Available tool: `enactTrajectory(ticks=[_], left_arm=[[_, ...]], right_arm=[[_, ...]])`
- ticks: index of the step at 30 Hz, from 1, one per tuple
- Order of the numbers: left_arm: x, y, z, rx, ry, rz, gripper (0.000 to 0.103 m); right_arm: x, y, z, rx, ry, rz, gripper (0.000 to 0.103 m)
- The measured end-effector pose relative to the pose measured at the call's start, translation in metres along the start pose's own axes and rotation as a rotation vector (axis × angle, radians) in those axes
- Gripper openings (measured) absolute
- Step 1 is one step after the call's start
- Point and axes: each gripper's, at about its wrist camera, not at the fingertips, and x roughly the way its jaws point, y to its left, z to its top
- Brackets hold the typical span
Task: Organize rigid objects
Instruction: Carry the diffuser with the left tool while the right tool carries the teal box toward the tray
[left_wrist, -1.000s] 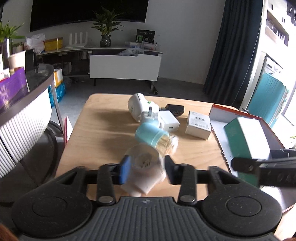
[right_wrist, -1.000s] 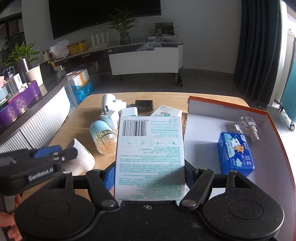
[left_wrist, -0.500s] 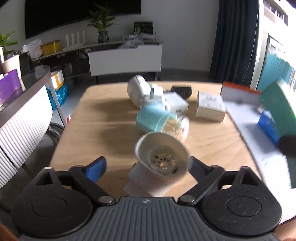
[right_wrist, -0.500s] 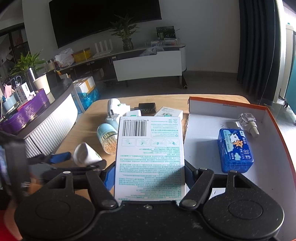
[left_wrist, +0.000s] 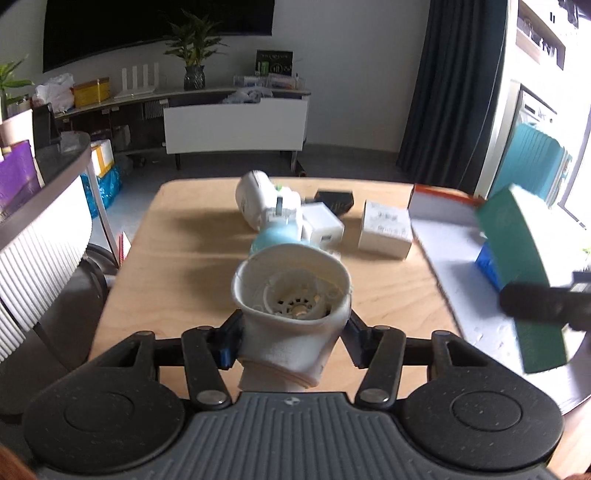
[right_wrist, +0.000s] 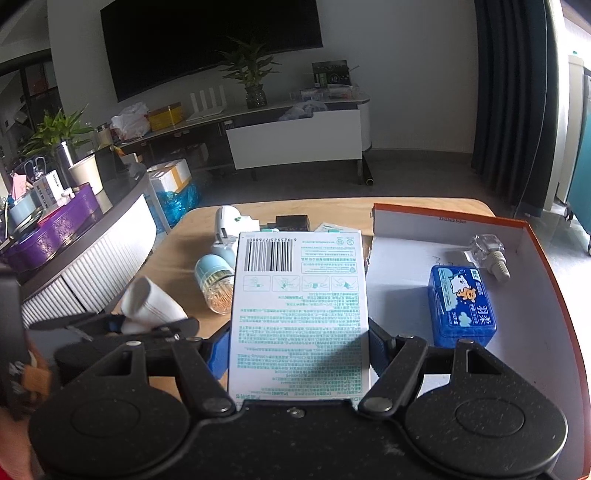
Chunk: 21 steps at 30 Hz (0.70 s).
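Carrying step: left tool (left_wrist: 293, 328) closing on the white funnel (left_wrist: 291, 317), right tool (right_wrist: 297, 345) clamped on the printed box (right_wrist: 299, 314); next, each needs lowering into the orange-rimmed tray (right_wrist: 532, 236).

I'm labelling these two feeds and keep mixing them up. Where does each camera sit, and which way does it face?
Left wrist: on the left gripper, looking along its fingers across the wooden table; jaws closing around a white funnel-shaped part.
Right wrist: on the right gripper, facing the same way toward the orange-rimmed tray; jaws clamp a white printed box.
Shared: table, funnel part, tray, toothpick jar.
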Motion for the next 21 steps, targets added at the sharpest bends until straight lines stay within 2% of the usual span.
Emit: enactTrajectory(ticks=[11,21], left_arm=[[-0.021,-0.029,0.025,-0.048,0.013,0.008,0.055],[-0.021,-0.057,0.027,-0.038,0.022,-0.038,0.055]], right_arm=[[-0.019,-0.006,0.004,-0.013,-0.042,-0.006,0.084],[-0.036,-0.031,0.002,0.011,-0.063,-0.045,0.084]])
